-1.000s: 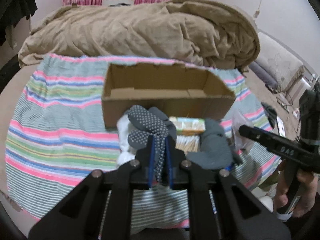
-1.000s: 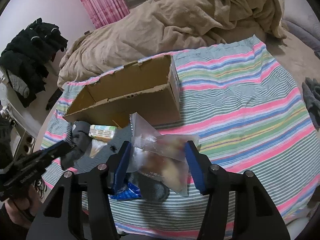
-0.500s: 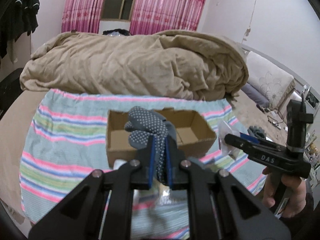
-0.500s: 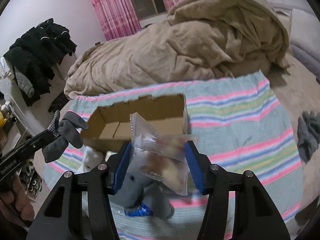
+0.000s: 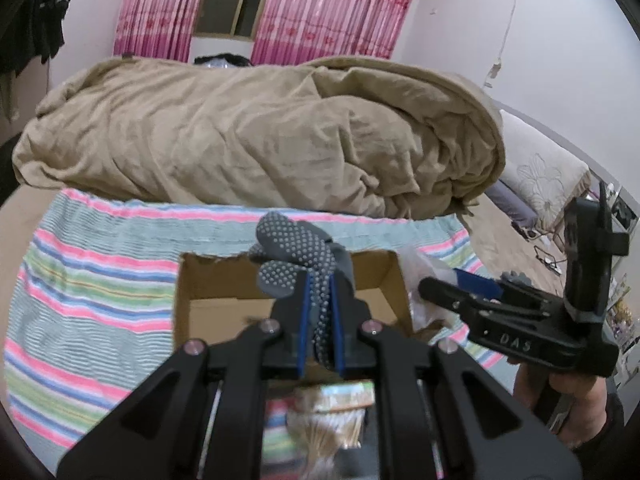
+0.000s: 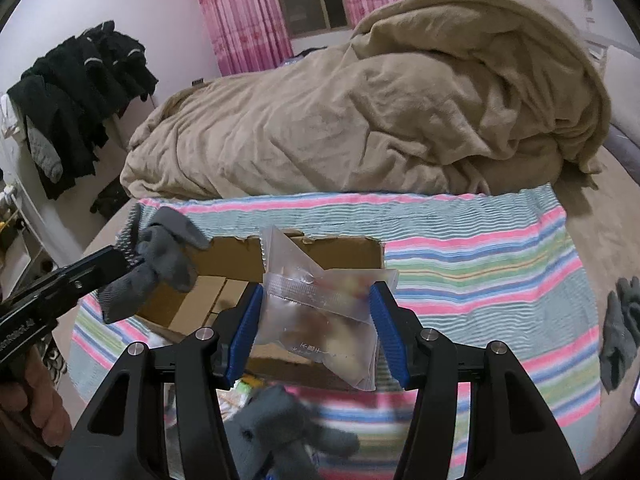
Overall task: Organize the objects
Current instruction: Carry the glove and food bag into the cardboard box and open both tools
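My left gripper (image 5: 320, 312) is shut on a grey dotted glove (image 5: 296, 252) and holds it over the open cardboard box (image 5: 208, 308). It shows at the left of the right wrist view (image 6: 128, 258) with the glove (image 6: 160, 264) over the box's left end. My right gripper (image 6: 316, 320) is shut on a clear plastic bag (image 6: 316, 312) of brownish contents, above the box (image 6: 344, 254). It shows in the left wrist view (image 5: 436, 288) beside the box's right wall.
The box stands on a striped cloth (image 6: 480, 264) on the bed. A beige duvet (image 5: 260, 136) is heaped behind. A pack of wooden sticks (image 5: 332, 416) and another grey glove (image 6: 280, 432) lie in front of the box. A dark glove (image 6: 620, 332) lies far right.
Both grippers have lifted their loads and moved forward over the box. The remaining items on the cloth have slid to the bottom of both views.
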Action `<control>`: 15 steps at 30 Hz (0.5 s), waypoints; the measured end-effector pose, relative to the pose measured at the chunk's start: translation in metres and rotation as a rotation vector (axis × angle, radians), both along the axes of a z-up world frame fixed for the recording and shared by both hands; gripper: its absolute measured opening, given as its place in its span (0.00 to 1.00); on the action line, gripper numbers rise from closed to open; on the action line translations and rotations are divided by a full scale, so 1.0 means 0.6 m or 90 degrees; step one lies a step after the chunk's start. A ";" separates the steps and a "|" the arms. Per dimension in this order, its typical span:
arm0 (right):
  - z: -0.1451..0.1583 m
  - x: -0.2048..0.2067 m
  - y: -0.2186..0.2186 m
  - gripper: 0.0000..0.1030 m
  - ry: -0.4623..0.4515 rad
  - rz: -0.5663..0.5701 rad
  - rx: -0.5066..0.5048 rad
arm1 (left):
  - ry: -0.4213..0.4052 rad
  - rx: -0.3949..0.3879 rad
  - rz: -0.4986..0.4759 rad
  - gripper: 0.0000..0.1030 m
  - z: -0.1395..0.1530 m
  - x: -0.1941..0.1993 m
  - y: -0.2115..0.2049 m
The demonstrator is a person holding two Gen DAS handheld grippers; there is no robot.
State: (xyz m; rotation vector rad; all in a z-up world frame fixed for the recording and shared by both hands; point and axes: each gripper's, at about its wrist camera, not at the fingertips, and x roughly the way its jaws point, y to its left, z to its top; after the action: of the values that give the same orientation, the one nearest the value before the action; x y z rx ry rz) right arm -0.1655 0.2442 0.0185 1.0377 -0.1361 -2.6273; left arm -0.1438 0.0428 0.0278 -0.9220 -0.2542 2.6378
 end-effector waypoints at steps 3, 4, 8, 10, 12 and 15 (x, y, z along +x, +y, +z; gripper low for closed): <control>-0.017 -0.021 -0.004 0.56 -0.008 -0.001 0.007 | -0.014 0.004 -0.008 0.10 -0.026 -0.028 0.013; -0.023 -0.026 -0.004 0.56 -0.012 0.000 0.006 | -0.019 0.003 -0.012 0.10 -0.035 -0.034 0.019; -0.041 -0.045 -0.011 0.55 -0.018 -0.001 0.015 | -0.044 0.004 -0.026 0.10 -0.071 -0.060 0.041; -0.044 -0.051 -0.016 0.55 -0.014 0.000 0.024 | -0.061 0.007 -0.031 0.10 -0.087 -0.069 0.048; -0.047 -0.056 -0.019 0.54 -0.012 0.000 0.028 | -0.074 0.008 -0.037 0.10 -0.100 -0.074 0.055; -0.048 -0.060 -0.024 0.54 -0.011 -0.003 0.034 | -0.080 0.008 -0.039 0.10 -0.107 -0.075 0.061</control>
State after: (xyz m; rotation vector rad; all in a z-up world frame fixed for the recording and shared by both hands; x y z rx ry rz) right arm -0.2013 0.2297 -0.0100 1.0795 -0.0730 -2.6394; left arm -0.1890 0.0797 -0.0366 -1.0754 -0.2680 2.5234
